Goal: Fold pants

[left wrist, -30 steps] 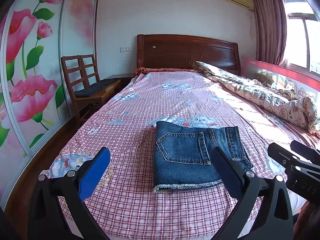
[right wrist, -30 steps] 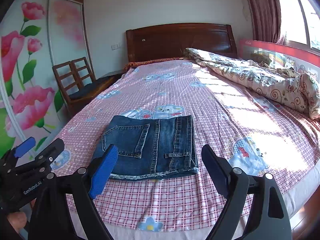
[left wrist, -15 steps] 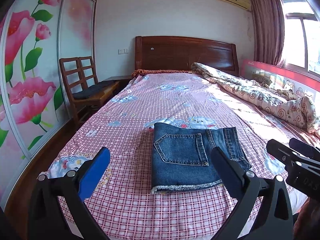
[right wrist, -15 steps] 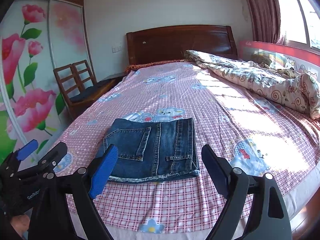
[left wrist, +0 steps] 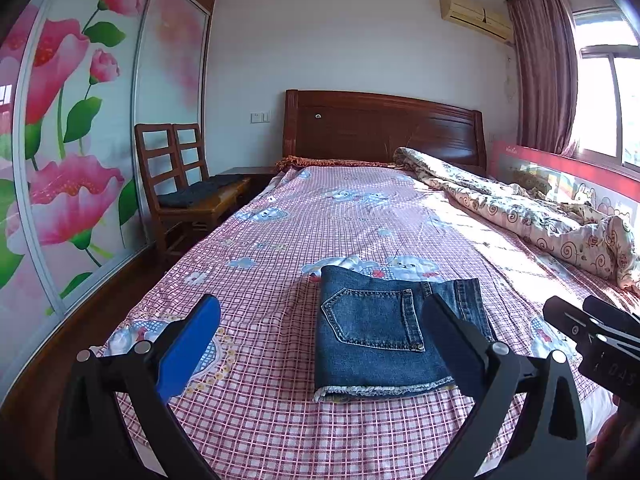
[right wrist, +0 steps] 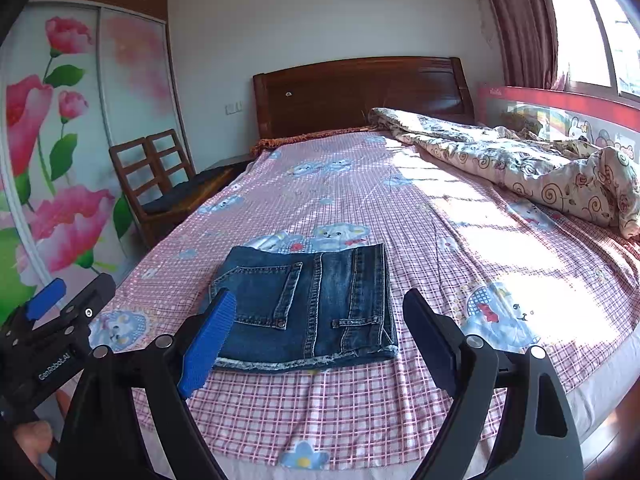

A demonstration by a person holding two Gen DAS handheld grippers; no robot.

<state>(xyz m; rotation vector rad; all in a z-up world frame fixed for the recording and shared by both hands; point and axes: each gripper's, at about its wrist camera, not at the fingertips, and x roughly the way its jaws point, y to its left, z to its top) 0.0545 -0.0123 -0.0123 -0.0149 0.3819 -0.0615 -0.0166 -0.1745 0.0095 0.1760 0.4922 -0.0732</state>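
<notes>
Denim shorts (left wrist: 384,332) lie folded into a compact rectangle on the pink checked bedsheet (left wrist: 280,264), close to the foot of the bed, with a back pocket facing up and the frayed hem toward me. From my left wrist view I see the left gripper (left wrist: 320,332) hanging above the near edge of the bed, its two fingers spread wide with nothing between them but air; the shorts sit beyond, toward the right finger, which overlaps their corner in the picture, though I see no contact. My right gripper (right wrist: 316,326) is likewise spread wide and empty, framing the folded shorts from the other side, apart from the cloth. Each camera catches the other tool at its edge: the right one at the right border of the left view, the left one at the lower left of the right view. A rumpled floral quilt (right wrist: 520,160) lies along the window side of the bed, well apart from the shorts, and wooden chairs (left wrist: 180,184) stand beside the flowered wardrobe doors (left wrist: 72,140).
</notes>
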